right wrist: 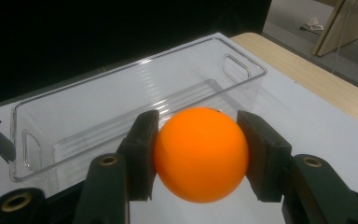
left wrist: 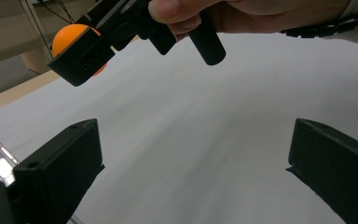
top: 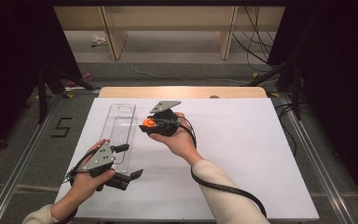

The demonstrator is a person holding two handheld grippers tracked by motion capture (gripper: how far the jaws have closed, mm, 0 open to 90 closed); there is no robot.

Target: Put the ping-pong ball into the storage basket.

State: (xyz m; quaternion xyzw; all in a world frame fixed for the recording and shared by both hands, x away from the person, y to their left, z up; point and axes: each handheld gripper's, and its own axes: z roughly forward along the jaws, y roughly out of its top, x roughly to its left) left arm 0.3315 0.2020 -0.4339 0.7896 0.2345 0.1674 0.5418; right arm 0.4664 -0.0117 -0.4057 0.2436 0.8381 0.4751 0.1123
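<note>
Right gripper [right wrist: 198,154] clamps the orange ball [right wrist: 200,154], held just beside the clear plastic bin [right wrist: 135,88]; left gripper [left wrist: 191,172] hangs released at the bin's near end. A smooth ball pinched at two points could squirt out and roll across the bench [top: 242,154] if released short of the bin's rim.

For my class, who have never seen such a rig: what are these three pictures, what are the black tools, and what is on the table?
A person sits at a table covered in white, with a hand-held gripper in each hand: two black jaws that pinch. One picture looks down from above; the other two come from cameras riding on each tool. The right hand-held gripper is shut on an orange ball, held above the table beside a clear plastic tray. The left hand-held gripper is open and holds nothing, near the tray's close end.
</note>
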